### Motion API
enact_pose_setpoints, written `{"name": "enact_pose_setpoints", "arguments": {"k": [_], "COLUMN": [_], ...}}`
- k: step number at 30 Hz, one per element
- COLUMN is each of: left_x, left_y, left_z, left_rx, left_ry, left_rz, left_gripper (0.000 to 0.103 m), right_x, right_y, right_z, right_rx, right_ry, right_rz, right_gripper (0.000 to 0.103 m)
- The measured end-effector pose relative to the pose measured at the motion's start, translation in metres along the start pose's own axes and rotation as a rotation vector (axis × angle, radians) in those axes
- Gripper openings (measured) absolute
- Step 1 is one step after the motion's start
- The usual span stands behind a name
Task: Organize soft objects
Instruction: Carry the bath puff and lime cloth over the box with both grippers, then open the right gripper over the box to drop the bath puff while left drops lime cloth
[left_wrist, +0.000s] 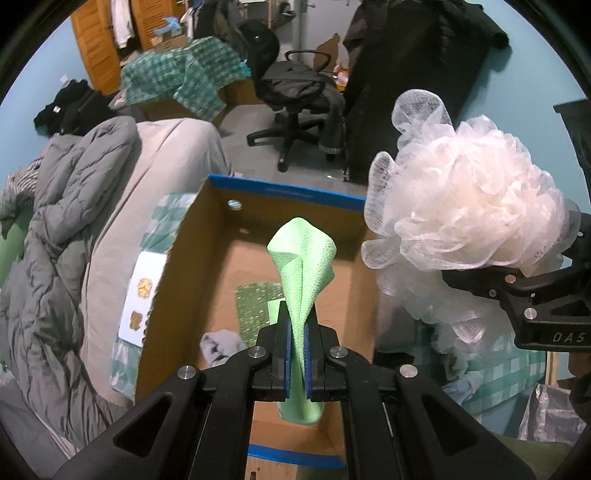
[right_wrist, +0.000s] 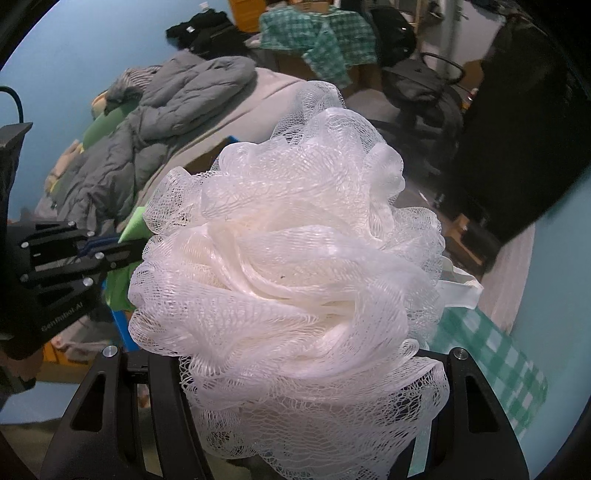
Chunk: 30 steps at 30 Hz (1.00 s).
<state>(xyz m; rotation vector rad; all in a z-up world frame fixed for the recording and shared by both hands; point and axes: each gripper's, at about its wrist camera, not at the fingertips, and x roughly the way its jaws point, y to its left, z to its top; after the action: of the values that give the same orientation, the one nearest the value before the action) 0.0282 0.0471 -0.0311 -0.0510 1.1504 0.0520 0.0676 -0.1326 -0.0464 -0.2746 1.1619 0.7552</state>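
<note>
Green cloth (left_wrist: 300, 295) pinched between left jaws, above cardboard box (left_wrist: 207, 236).

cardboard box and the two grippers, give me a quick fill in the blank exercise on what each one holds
1. The left gripper is shut on a ____ cloth.
2. The right gripper holds a white mesh ____.
3. Below the cloth stands an open cardboard box whose rim is edged in ____ tape.

Missing words: green; bath pouf; blue
</note>
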Motion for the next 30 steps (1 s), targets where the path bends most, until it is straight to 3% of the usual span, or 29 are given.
{"name": "enact_pose_setpoints", "arguments": {"k": [12, 22, 30], "left_x": [0.015, 0.042, 0.05], "left_y": [0.047, 0.068, 0.068], "left_z": [-0.005, -0.008, -0.007], "left_rx": [-0.057, -0.084, -0.066], "left_ry": [0.032, 0.089, 0.113], "left_rz": [0.033, 0.037, 0.067], "left_gripper": [0.005, 0.005, 0.008], "right_x": [0.036, 0.073, 0.092], "right_y": [0.043, 0.06, 0.061], "right_z": [0.042, 0.054, 0.057], "right_rx": [-0.082, -0.08, -0.054], "right_ry": [0.026, 0.079, 0.126], "right_rz": [0.028, 0.048, 0.031], "right_gripper": [0.062, 0.063, 0.077]}}
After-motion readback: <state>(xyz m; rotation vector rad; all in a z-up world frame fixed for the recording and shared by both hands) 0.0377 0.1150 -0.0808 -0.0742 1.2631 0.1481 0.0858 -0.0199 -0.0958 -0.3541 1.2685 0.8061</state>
